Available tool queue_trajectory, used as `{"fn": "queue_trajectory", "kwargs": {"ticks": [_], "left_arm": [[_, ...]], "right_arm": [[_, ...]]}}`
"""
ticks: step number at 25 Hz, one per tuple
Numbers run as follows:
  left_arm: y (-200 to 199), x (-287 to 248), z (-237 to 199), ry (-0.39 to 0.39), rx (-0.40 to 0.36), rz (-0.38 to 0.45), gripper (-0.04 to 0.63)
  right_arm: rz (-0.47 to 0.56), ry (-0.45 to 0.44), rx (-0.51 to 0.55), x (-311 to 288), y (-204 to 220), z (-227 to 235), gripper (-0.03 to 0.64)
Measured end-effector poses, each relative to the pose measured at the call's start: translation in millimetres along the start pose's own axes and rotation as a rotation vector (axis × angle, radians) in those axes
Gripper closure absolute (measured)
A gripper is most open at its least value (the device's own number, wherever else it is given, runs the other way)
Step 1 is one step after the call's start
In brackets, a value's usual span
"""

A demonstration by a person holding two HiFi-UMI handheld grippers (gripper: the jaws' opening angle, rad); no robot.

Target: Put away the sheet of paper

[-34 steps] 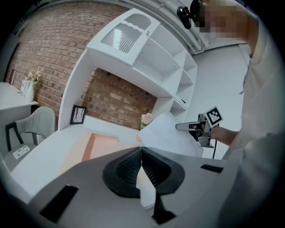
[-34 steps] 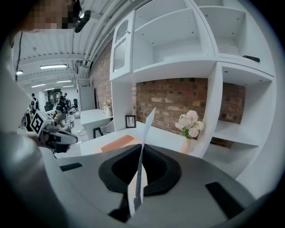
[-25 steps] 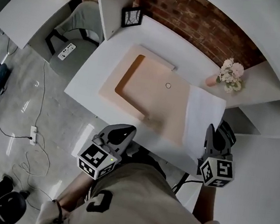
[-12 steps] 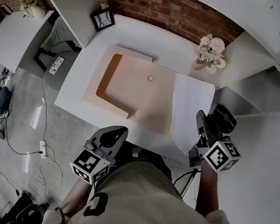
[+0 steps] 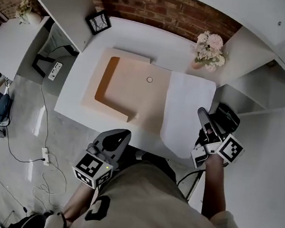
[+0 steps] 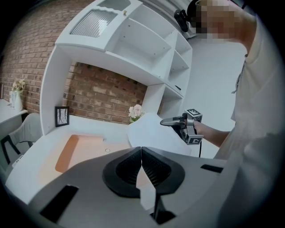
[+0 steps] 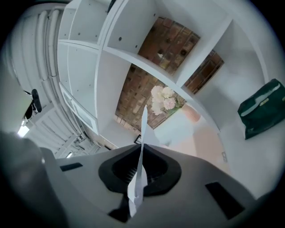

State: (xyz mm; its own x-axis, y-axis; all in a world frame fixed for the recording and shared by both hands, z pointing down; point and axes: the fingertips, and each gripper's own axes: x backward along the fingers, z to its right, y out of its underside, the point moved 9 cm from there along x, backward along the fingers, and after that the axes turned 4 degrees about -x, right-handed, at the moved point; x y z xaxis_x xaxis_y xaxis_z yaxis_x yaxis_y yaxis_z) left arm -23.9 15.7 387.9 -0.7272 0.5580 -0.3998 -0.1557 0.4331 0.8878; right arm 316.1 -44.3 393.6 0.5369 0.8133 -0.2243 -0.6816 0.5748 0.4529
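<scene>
The white sheet of paper (image 5: pixel 187 111) hangs over the right part of the white desk (image 5: pixel 137 37), with its right edge pinched in my right gripper (image 5: pixel 203 116), which is shut on it. In the right gripper view the sheet of paper (image 7: pixel 141 147) stands edge-on between the closed jaws. My left gripper (image 5: pixel 120 134) is shut and holds nothing; it sits off the desk's near edge, close to the person's body. From the left gripper view, the paper (image 6: pixel 149 129) and the right gripper (image 6: pixel 180 121) show beyond my left gripper (image 6: pixel 141 153).
A peach desk pad (image 5: pixel 135 91) with an orange patch and a small ring (image 5: pixel 149 79) covers the desk's middle. A vase of flowers (image 5: pixel 208 46) and a framed picture (image 5: pixel 98 21) stand at the back. White shelves (image 5: pixel 261 85) rise at right, with a dark green bag (image 7: pixel 262 109) nearby.
The right gripper has come up and leftward with the sheet, whose left edge now reaches over the pad. The left gripper has stayed low by the desk's near edge.
</scene>
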Motion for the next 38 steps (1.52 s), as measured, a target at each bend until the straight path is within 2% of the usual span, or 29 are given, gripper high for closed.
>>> {"fn": "queue_trajectory", "kwargs": {"ticks": [4, 6, 13, 23, 29, 33, 38], "left_arm": [[1.8, 1.8, -3.7, -0.003, 0.008, 0.008, 0.578], [2.3, 3.2, -5.6, -0.004, 0.012, 0.011, 0.577], [3.9, 4.7, -11.0, -0.006, 0.023, -0.007, 0.578], [0.1, -8.0, -12.0, 0.027, 0.015, -0.015, 0.578], [2.8, -7.8, -12.3, 0.02, 0.021, -0.021, 0.578], [2.5, -8.4, -14.1, 0.019, 0.022, -0.022, 0.578], [-0.9, -6.4, -20.0, 0.012, 0.016, -0.004, 0.578]], "right_arm": [[0.036, 0.104, -0.034, 1.5, -1.5, 19.5, 0.589], [0.037, 0.167, -0.015, 2.5, -1.0, 27.3, 0.589], [0.054, 0.258, -0.014, -6.6, 5.0, 57.5, 0.589], [0.067, 0.348, 0.0, -20.8, 3.1, 85.4, 0.589], [0.067, 0.35, -0.055, -28.2, 7.6, 98.3, 0.589], [0.049, 0.345, 0.027, -37.5, 6.1, 91.3, 0.589], [0.008, 0.444, 0.267, -46.1, 2.7, 88.4, 0.589]]}}
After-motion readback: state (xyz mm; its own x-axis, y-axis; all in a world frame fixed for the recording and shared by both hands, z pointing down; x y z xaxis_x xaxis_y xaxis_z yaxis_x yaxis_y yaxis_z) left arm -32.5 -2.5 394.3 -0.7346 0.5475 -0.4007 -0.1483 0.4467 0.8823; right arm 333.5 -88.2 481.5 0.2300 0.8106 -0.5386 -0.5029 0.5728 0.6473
